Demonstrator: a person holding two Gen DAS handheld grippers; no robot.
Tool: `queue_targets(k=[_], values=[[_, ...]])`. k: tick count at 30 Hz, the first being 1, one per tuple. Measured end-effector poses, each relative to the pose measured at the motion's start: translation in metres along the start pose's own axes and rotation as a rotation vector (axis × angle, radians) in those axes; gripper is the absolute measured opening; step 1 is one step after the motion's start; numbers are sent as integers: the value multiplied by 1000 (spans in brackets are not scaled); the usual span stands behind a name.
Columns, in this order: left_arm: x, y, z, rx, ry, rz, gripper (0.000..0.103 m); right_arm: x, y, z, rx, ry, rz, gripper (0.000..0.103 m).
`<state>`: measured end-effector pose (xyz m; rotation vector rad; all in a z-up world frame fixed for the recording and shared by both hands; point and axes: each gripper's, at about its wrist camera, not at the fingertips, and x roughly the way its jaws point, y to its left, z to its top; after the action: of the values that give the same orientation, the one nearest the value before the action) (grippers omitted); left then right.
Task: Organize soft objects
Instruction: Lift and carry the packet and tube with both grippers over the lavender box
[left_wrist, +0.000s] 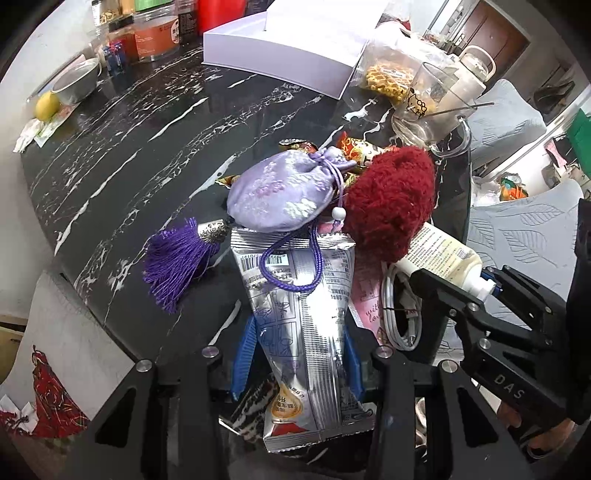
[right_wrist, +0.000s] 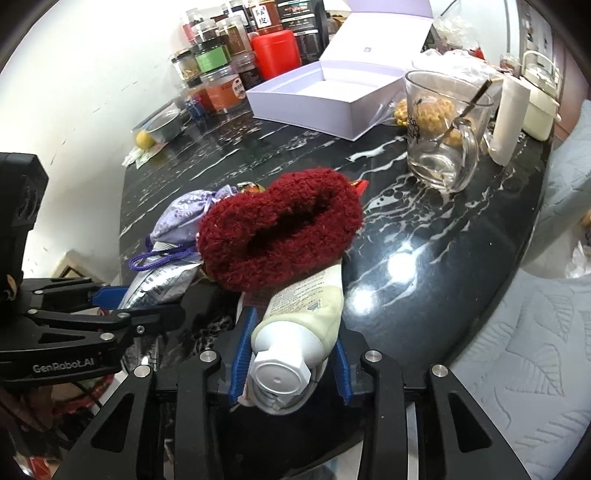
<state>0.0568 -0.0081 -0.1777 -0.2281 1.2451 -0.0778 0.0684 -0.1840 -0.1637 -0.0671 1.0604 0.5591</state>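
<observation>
Silver snack packet (left_wrist: 306, 332) clamped in left claw (left_wrist: 297, 354), steeply down-tilted right claw (right_wrist: 291, 363) squeezing lotion tube (right_wrist: 299, 325)

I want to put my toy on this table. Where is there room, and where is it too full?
The widest bare patch of black marble table lies between the purple pouch, the grey bowl and the white box. Another shows right of the red fuzzy sock, below the glass mug. The heap near both grippers and the jars by the wall are crowded.

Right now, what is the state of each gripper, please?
Left gripper: closed on the silver snack packet.
Right gripper: closed on the white tube.
</observation>
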Motion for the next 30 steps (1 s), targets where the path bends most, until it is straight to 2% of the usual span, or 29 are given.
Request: queue_targets(k=[4, 17, 30], values=[[-8, -2, -2, -2, -12, 6, 41, -7, 0, 0, 14, -24, -5, 32], [-39, -9, 0, -12, -53, 7, 41, -46, 2, 11, -15, -66, -30, 32], [-98, -31, 19, 7, -162, 15, 41, -96, 13, 36, -75, -150, -2, 32]])
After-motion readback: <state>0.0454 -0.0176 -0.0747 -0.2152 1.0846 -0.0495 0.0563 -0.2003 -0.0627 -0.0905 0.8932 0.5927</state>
